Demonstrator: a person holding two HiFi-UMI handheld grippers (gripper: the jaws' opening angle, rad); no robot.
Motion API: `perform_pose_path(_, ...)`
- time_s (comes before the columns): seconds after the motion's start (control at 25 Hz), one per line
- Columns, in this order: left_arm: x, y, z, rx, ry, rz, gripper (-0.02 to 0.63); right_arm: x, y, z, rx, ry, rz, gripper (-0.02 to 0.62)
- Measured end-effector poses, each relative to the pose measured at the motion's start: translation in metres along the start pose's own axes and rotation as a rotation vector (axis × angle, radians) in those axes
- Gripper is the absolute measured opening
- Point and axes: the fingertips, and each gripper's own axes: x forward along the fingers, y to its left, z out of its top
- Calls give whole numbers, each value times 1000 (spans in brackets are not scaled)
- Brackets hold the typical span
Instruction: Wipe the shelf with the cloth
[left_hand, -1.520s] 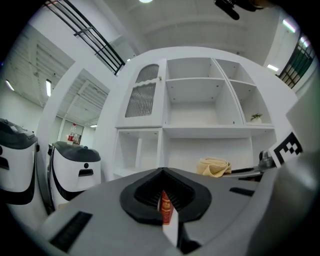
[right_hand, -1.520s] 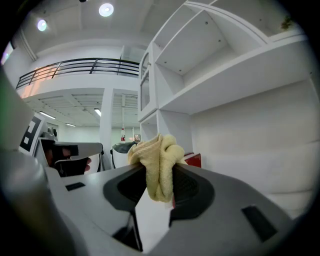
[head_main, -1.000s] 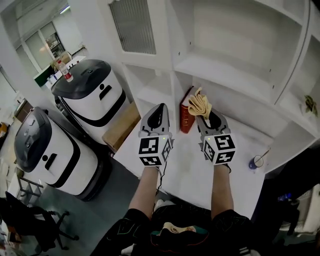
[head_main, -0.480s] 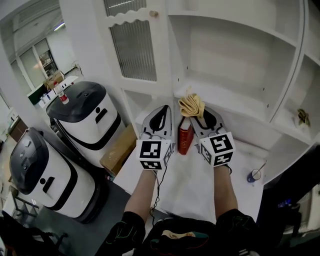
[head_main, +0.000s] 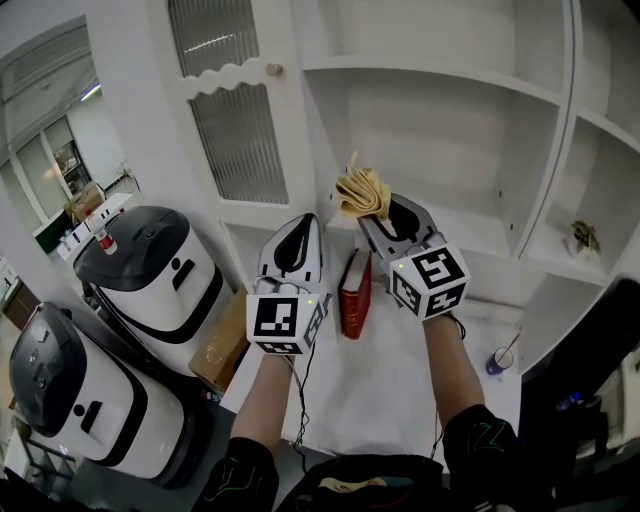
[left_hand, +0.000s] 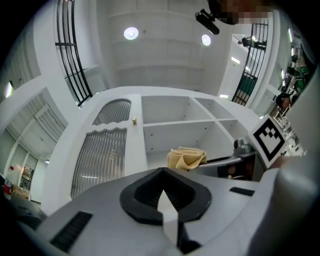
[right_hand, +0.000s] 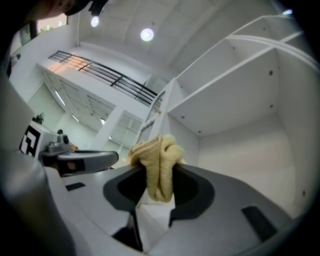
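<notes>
While lifted in front of the white shelf unit (head_main: 440, 75), grips the yellow cloth (head_main: 360, 190) in the right gripper (head_main: 378, 215). Jaws pinched on its bunched middle, folds spilling above the tips, a tail hanging between them. Holding it in the air before the open compartment, just right of the ribbed-glass door (head_main: 235, 140), apart from the boards. Over to the left gripper (head_main: 303, 225): just beside and lower, jaws closed together on nothing. Down between both, spots a red book (head_main: 355, 295) upright on the lower ledge, and a small blue cup (head_main: 497, 362) near the ledge's right end.
</notes>
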Motion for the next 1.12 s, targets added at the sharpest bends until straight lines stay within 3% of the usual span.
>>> perform_pose_path(0.32,22,7,30,50,-47,-34,-4,52,-31,42,-217,35,-54,130)
perform_pose_path(0.6,23,19,47,49,-108,-6,-3,99,-66,47,-256,109,-136,130)
perform_pose_path(0.88,23,27,50,57,-97,-7,-4,132,-86,65,-227,101,-188,130)
perform_pose_path(1.12,17,32,51,55,-89,-2,-3,155,-96,80,-85,93,-223,130)
